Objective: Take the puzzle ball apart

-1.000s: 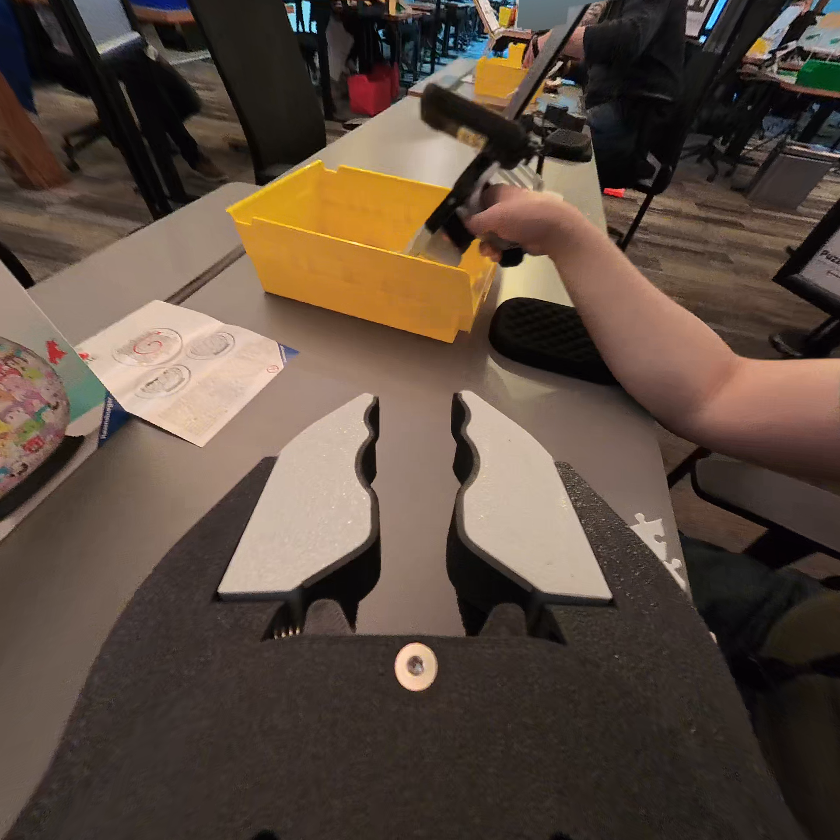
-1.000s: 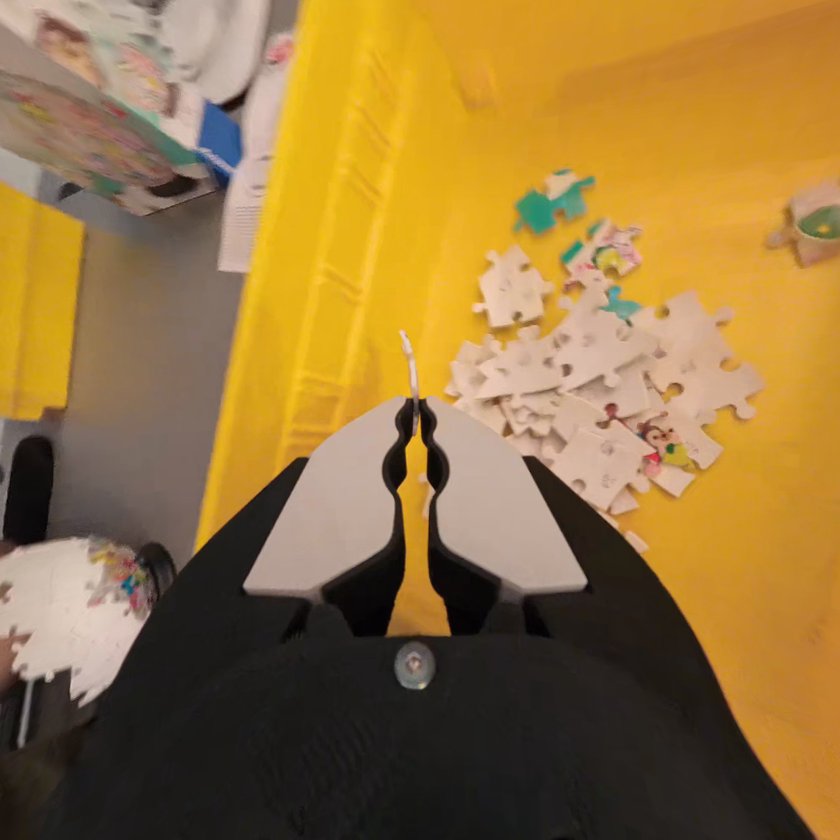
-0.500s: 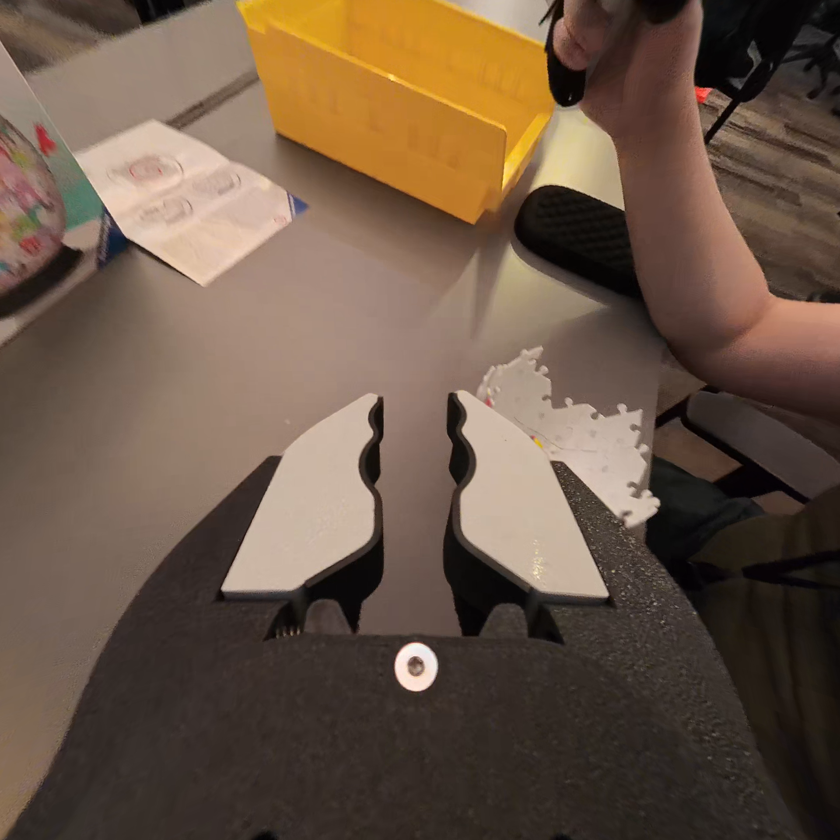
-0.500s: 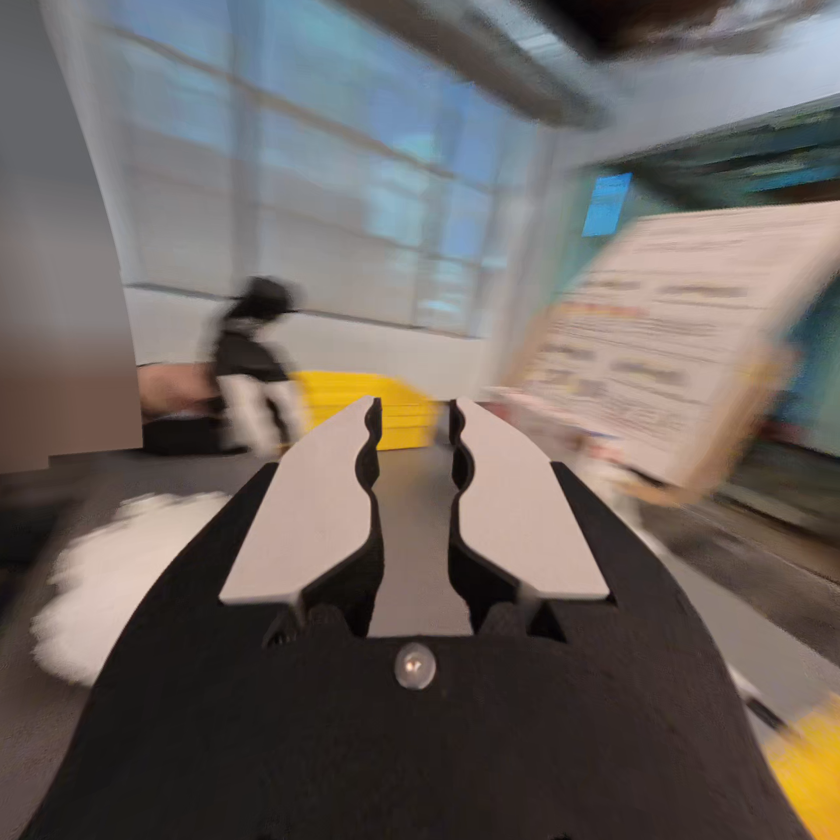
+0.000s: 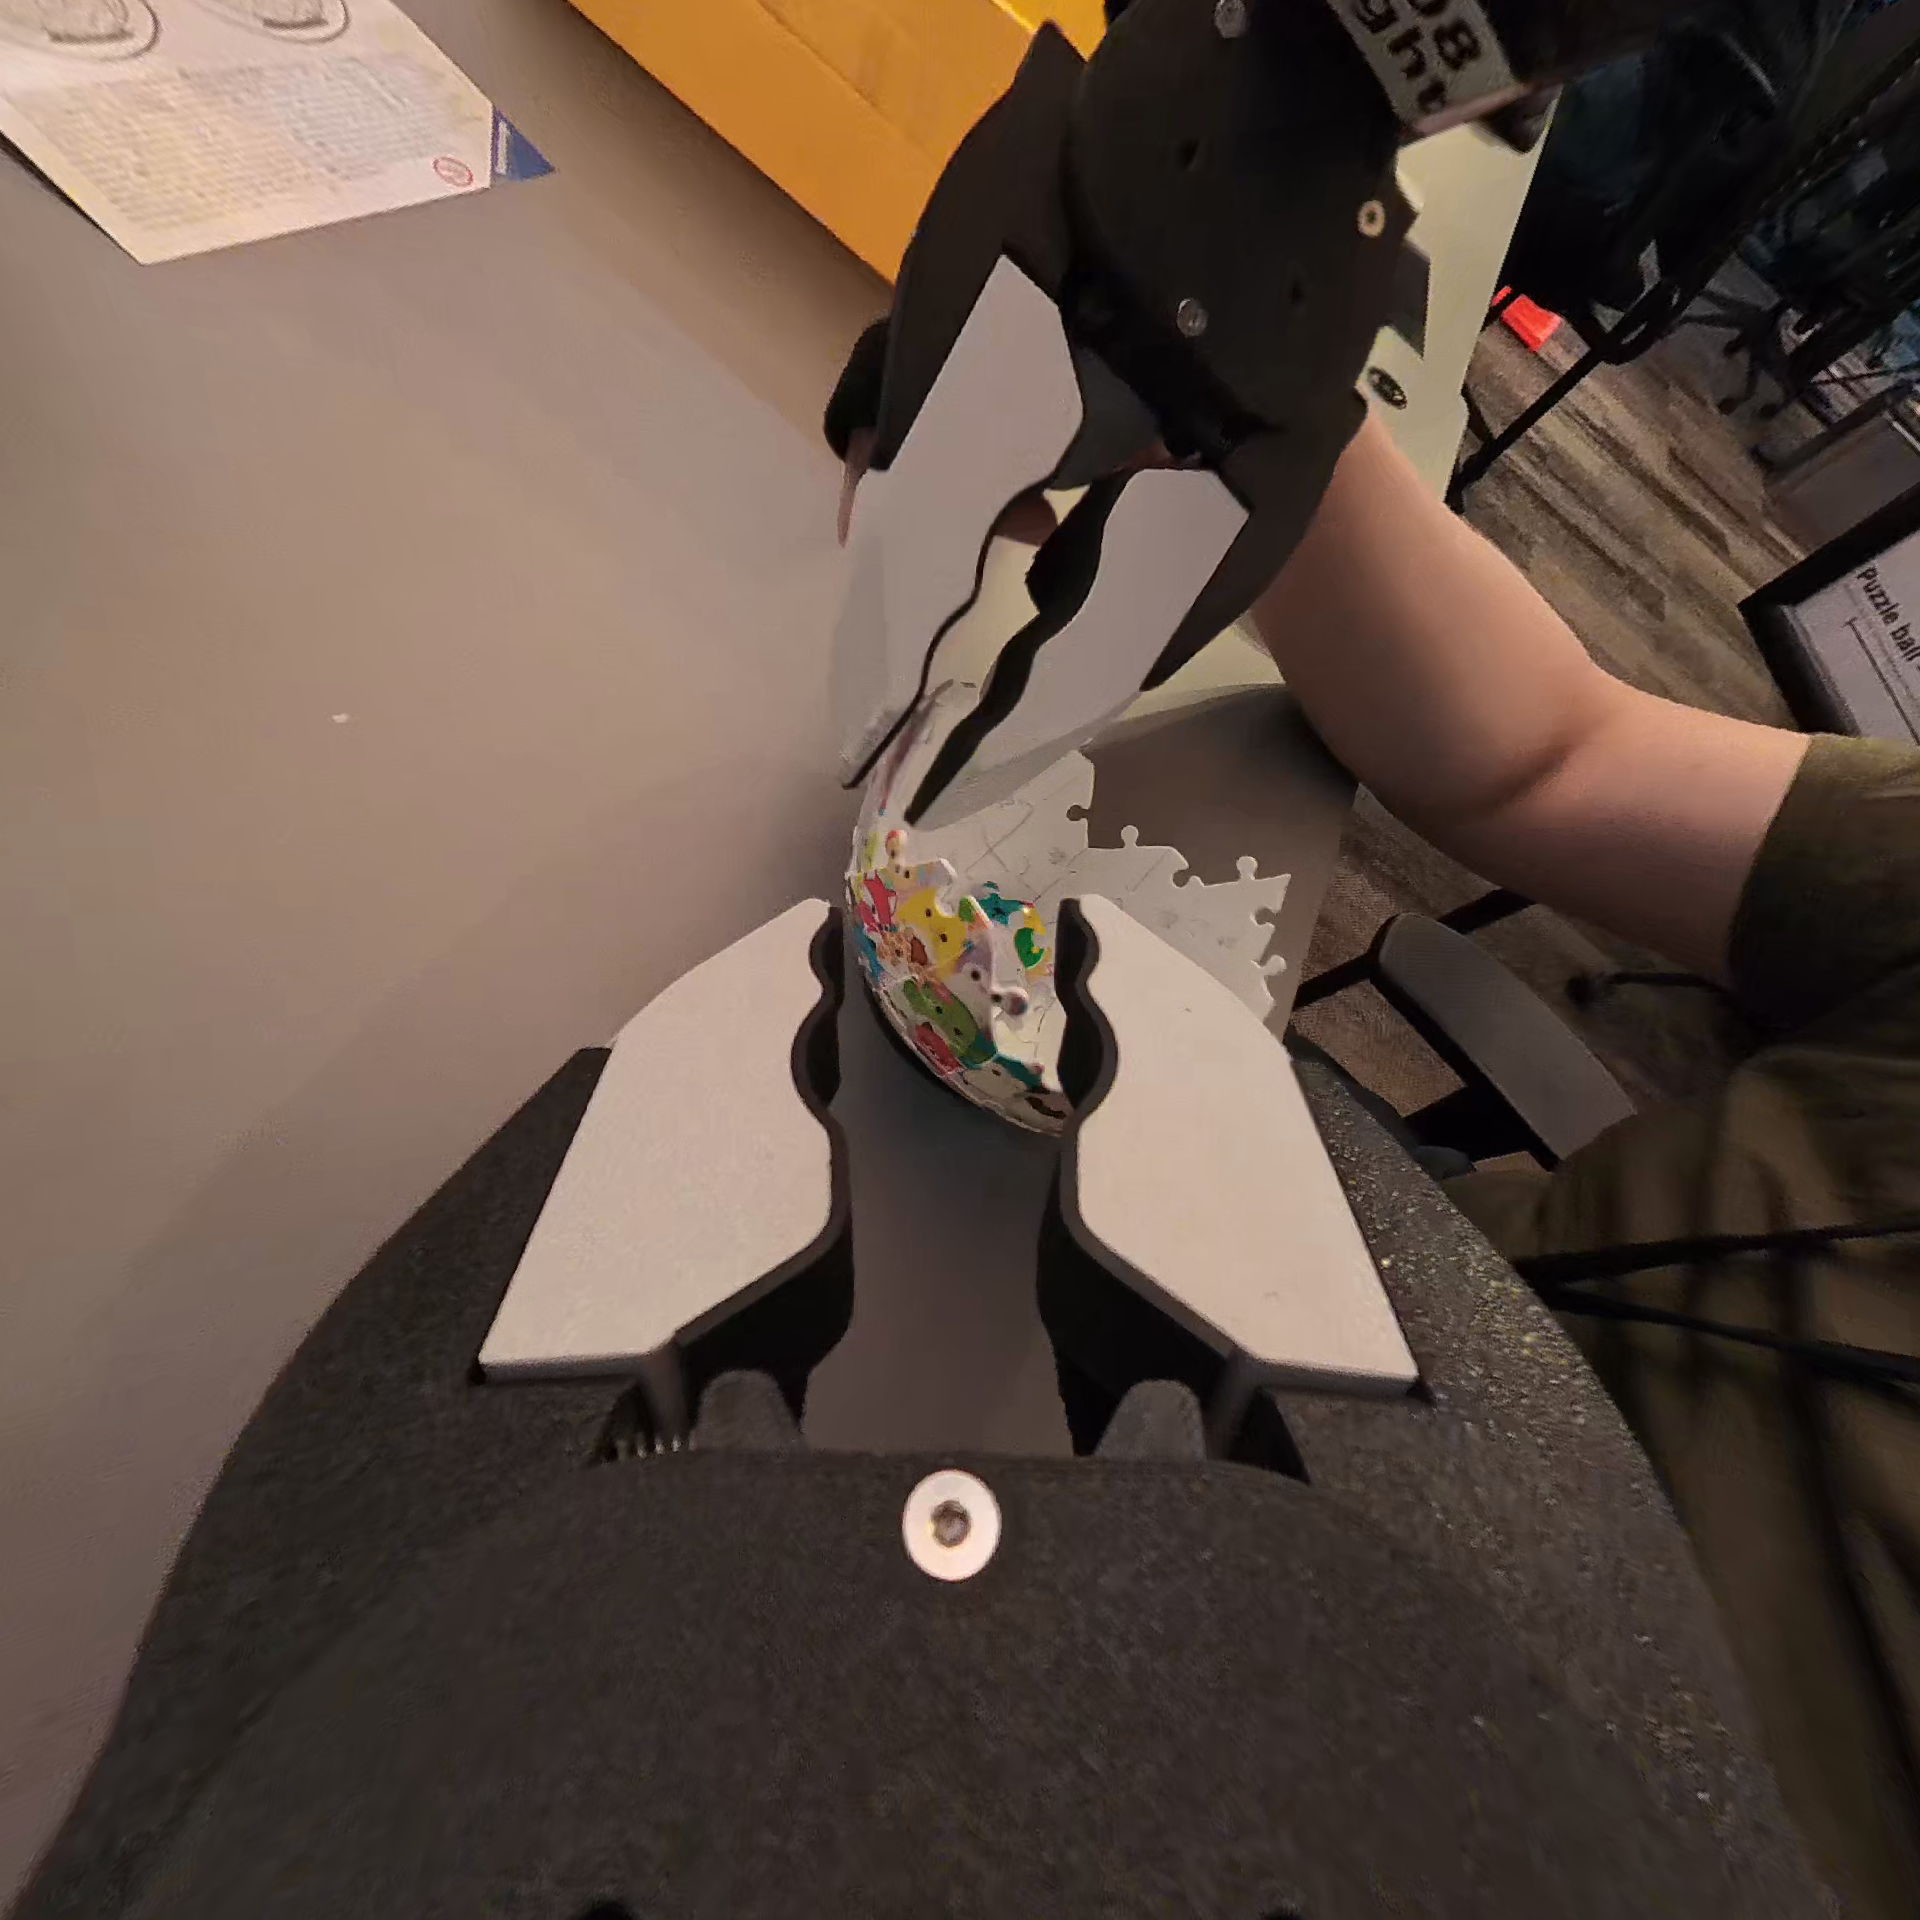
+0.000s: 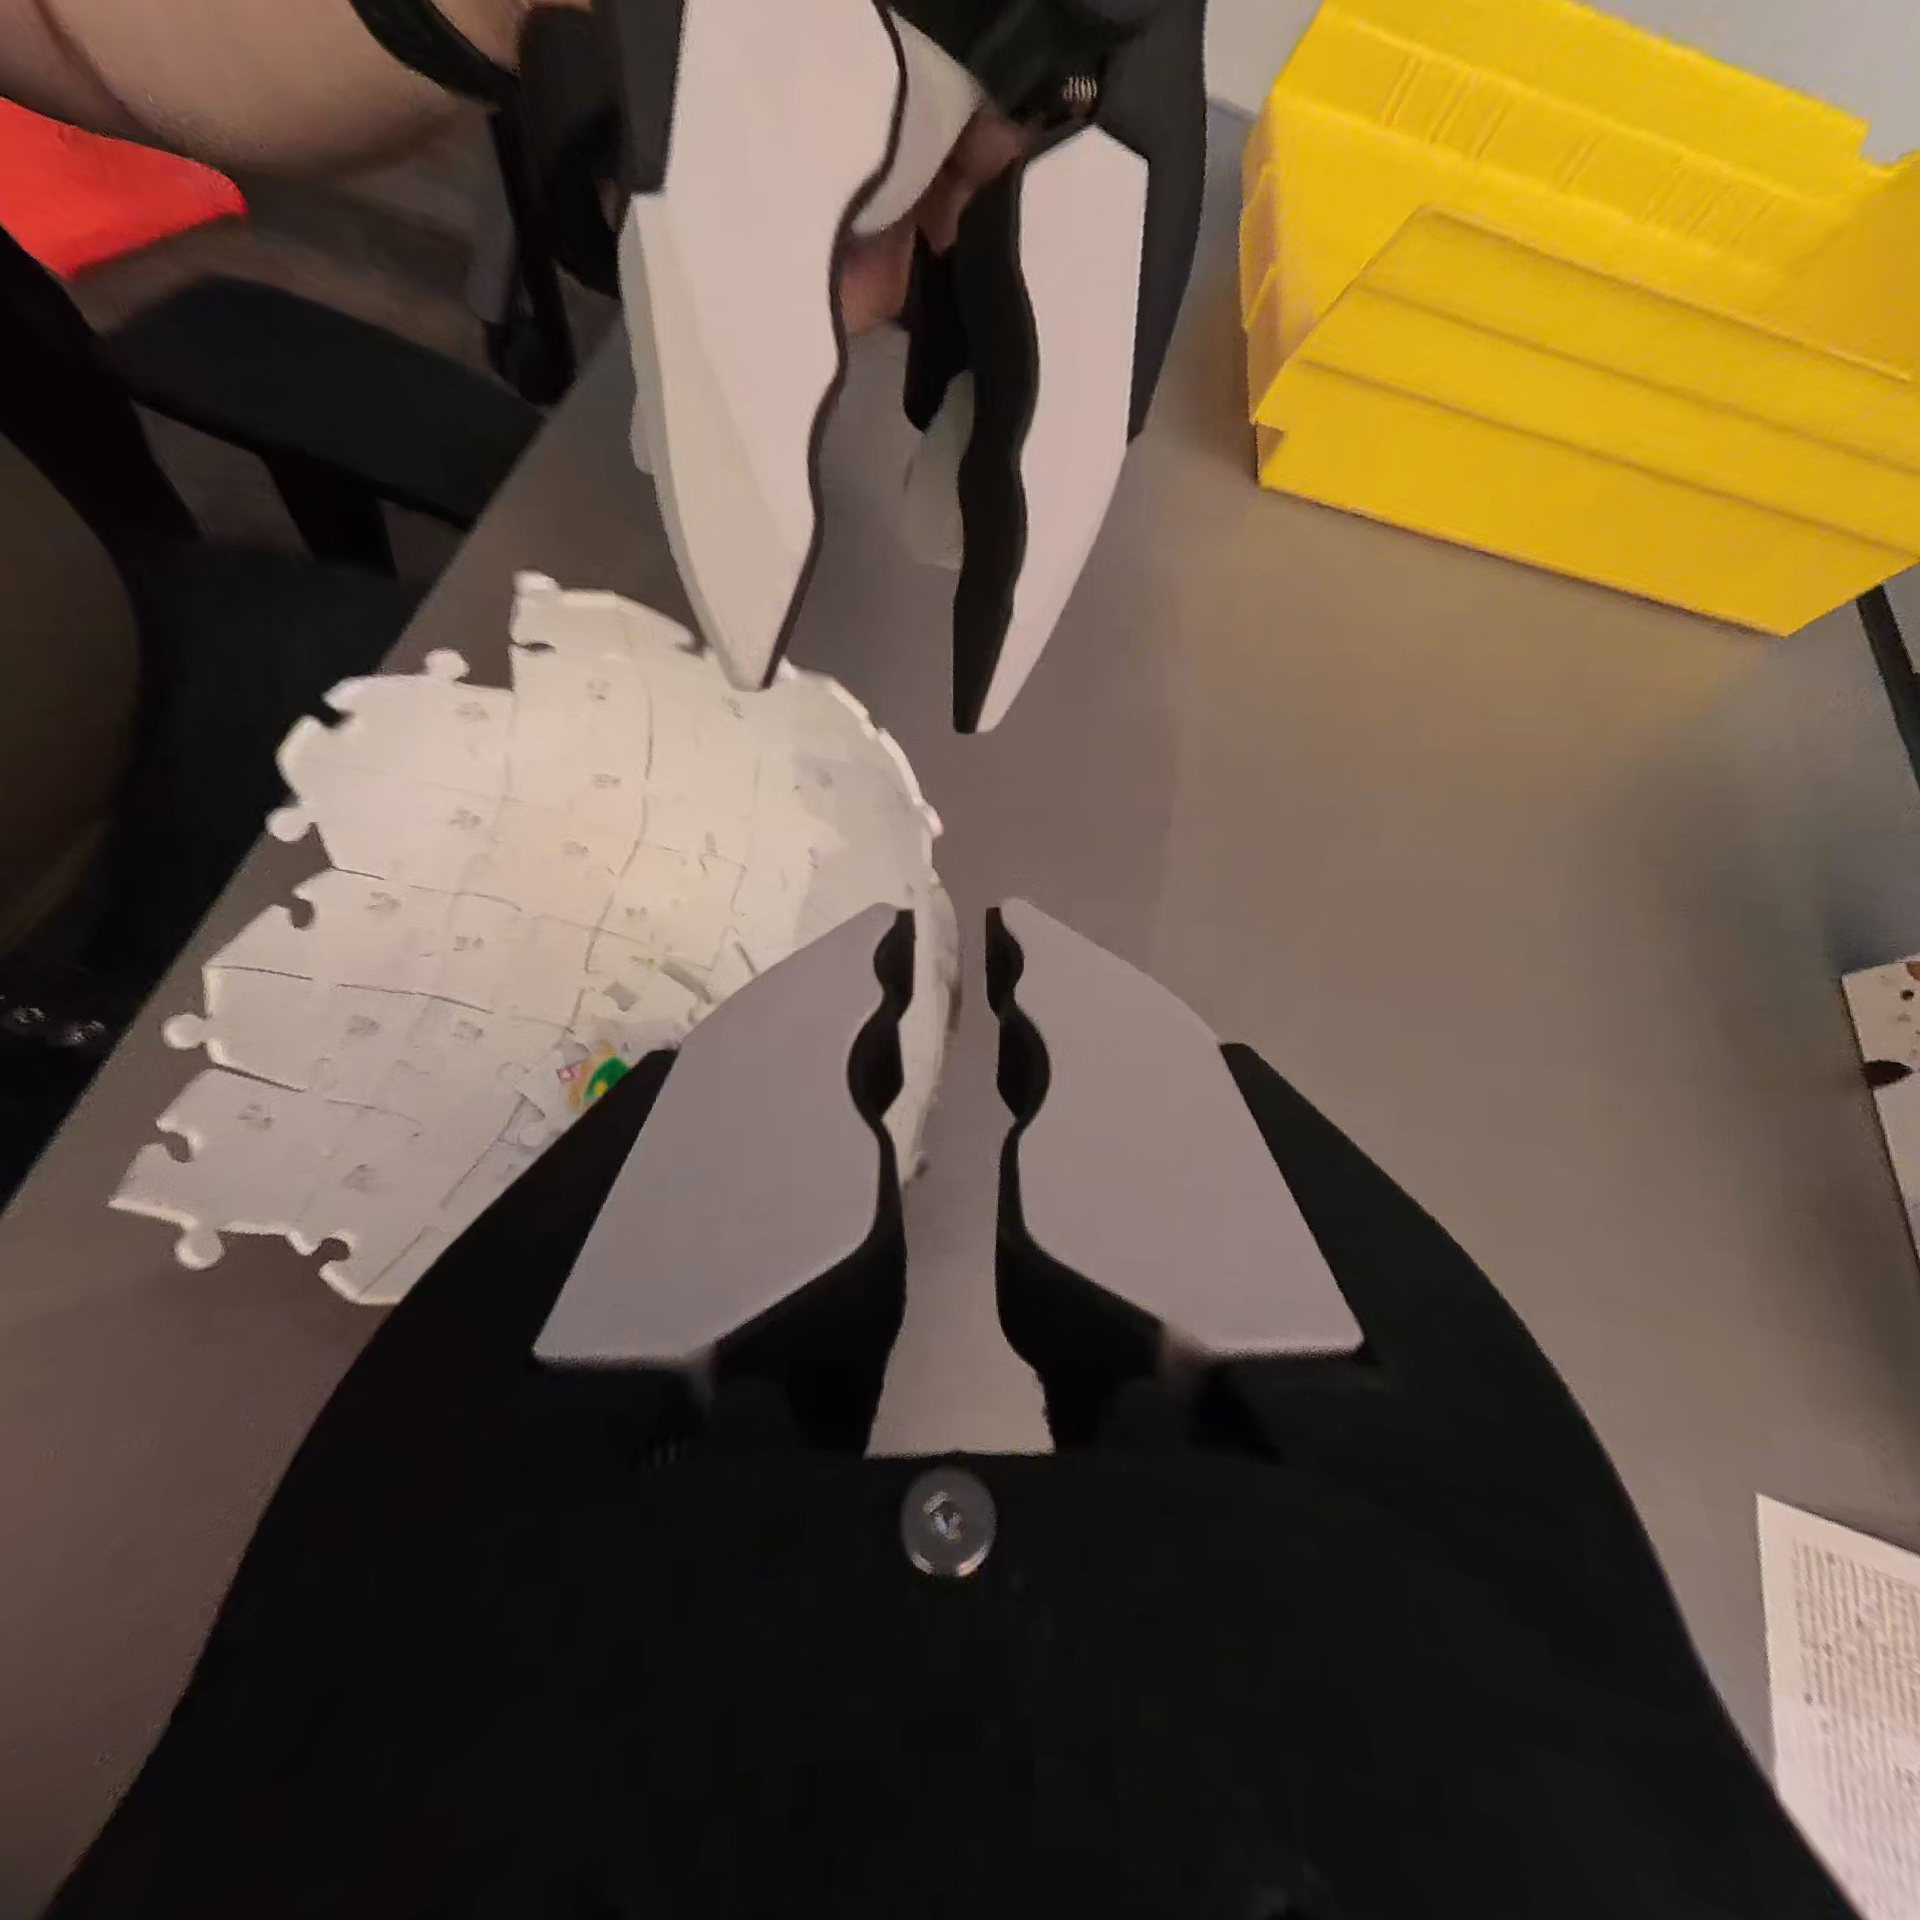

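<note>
The left hand-held gripper (image 5: 945,1023) is reaching toward the puzzle ball (image 5: 961,997) with its jaws apart, straddling the coloured outer side of the remaining shell without clamping it. The ball is now a partial dome, with its white inside (image 6: 540,894) facing up, and it is sitting at the near edge of the grey worktop (image 5: 364,623), close to the person's seat. Just beyond, the right hand-held gripper (image 5: 894,779) is coming down from above with its jaws only slightly apart, and its tips are straddling the top rim of the shell; whether they are already pinching a piece cannot be told.

To do this step well, the left gripper probably needs to be closing gently on the shell's lower wall, steadying it, while the right is nipping a single rim piece and peeling it outward along the curve. Squeezing hard would likely be collapsing the thin dome or pushing it off the worktop edge.

Farther back, a printed leaflet (image 5: 239,114) is lying flat, and a yellow bin (image 5: 862,114) is waiting near the far edge for loose pieces.
</note>
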`<state>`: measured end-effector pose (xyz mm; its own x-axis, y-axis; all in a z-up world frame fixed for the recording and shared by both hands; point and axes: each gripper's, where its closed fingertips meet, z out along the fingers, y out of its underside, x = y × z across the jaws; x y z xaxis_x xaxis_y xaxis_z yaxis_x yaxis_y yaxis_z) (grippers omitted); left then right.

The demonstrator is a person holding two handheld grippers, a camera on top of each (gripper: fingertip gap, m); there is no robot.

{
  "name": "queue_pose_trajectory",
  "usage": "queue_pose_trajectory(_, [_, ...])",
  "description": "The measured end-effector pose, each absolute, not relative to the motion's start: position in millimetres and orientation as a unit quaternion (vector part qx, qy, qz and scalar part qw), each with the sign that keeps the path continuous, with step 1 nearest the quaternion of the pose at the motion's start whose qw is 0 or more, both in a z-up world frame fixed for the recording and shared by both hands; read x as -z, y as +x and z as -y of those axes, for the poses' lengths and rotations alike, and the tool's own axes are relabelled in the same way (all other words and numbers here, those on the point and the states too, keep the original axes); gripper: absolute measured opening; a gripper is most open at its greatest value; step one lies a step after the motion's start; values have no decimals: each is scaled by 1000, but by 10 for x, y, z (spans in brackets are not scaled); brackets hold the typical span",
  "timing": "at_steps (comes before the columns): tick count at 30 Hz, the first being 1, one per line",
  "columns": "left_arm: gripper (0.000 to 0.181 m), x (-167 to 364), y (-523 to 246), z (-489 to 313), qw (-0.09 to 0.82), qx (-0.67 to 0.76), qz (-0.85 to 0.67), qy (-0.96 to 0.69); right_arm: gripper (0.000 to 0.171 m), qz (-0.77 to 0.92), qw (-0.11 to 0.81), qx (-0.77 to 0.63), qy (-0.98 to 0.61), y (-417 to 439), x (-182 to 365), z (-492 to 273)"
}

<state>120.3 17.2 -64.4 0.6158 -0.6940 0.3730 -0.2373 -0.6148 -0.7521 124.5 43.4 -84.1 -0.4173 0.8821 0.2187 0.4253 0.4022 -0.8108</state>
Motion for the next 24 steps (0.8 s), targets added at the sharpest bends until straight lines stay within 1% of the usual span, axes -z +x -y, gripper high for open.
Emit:
queue_pose_trajectory(2, [38, 692, 1240, -193, 325, 332, -283, -839, 14, 771, 324, -330, -438, 1253, 896, -470])
queue_pose_trajectory(4, [33, 758, 1265, -202, 303, 325, -287, -849, 4, 771, 317, -346, -430, 1255, 881, -421])
queue_pose_trajectory(5, [32, 792, 1264, -215, 294, 318, -287, -854, 4, 771, 321, -350, -424, 1253, 869, -409])
queue_pose_trajectory(8, [26, 789, 1310, -206, 281, 336, -286, -852, 3, 778, 341, -345, -399, 1279, 864, -410])
queue_pose_trajectory(14, [25, 793, 1341, -195, 276, 341, -292, -850, 3, 793, 365, -336, -353, 1338, 857, -372])
queue_pose_trajectory(17, [25, 787, 1334, -229, 282, 327, -296, -852, 4, 776, 349, -356, -385, 1312, 868, -416])
queue_pose_trajectory(18, [25, 779, 1332, -240, 284, 323, -301, -851, 6, 767, 344, -368, -396, 1308, 857, -431])
queue_pose_trajectory(20, [25, 736, 1338, -273, 289, 317, -309, -849, 23, 754, 351, -370, -415, 1334, 825, -519])
queue_pose_trajectory(22, [25, 626, 1383, -298, 297, 320, -322, -840, 24, 746, 343, -381, -426, 1423, 792, -564])
queue_pose_trajectory(24, [25, 545, 1425, -323, 295, 307, -344, -837, 20, 733, 327, -403, -438, 1503, 774, -584])
